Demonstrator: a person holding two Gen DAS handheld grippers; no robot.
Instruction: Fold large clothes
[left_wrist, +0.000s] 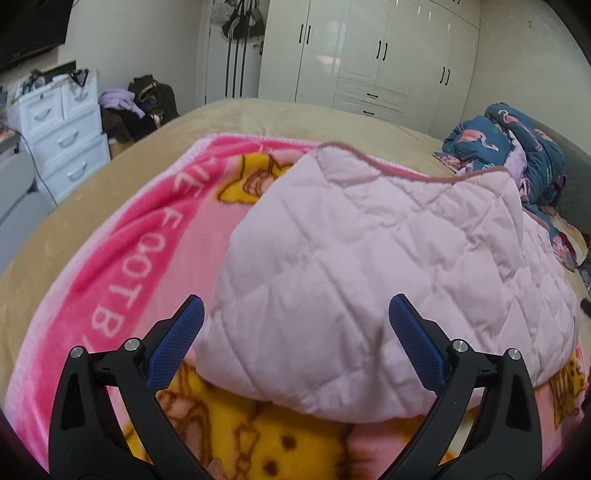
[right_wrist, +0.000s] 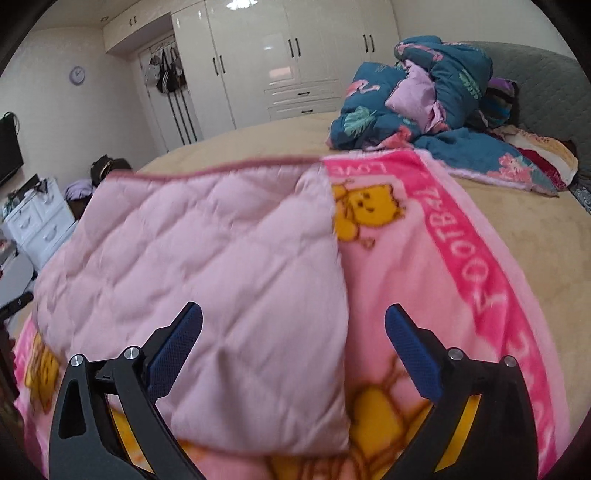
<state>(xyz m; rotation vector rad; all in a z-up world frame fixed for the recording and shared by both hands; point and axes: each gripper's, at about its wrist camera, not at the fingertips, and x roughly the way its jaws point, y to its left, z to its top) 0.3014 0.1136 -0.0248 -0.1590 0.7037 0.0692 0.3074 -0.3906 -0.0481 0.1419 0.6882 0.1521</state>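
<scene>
— How does the left tool (left_wrist: 295, 332) stand?
— Spread wide, holding nothing, blue pads (left_wrist: 177, 343) either side of the quilted pink backing (left_wrist: 369, 266). The right tool (right_wrist: 293, 336) is spread as well, empty.

— And the blanket?
— The pink fleece blanket (right_wrist: 424, 258) lies on the tan bed (left_wrist: 122, 184), one part turned over so the quilted side faces up. In the right view the fold edge runs from 12 to 6 o'clock between the fingers.

— Beyond it?
— A crumpled teal flamingo-print quilt (right_wrist: 424, 96) at 1 o'clock, a white wardrobe (left_wrist: 369, 55) behind.
</scene>
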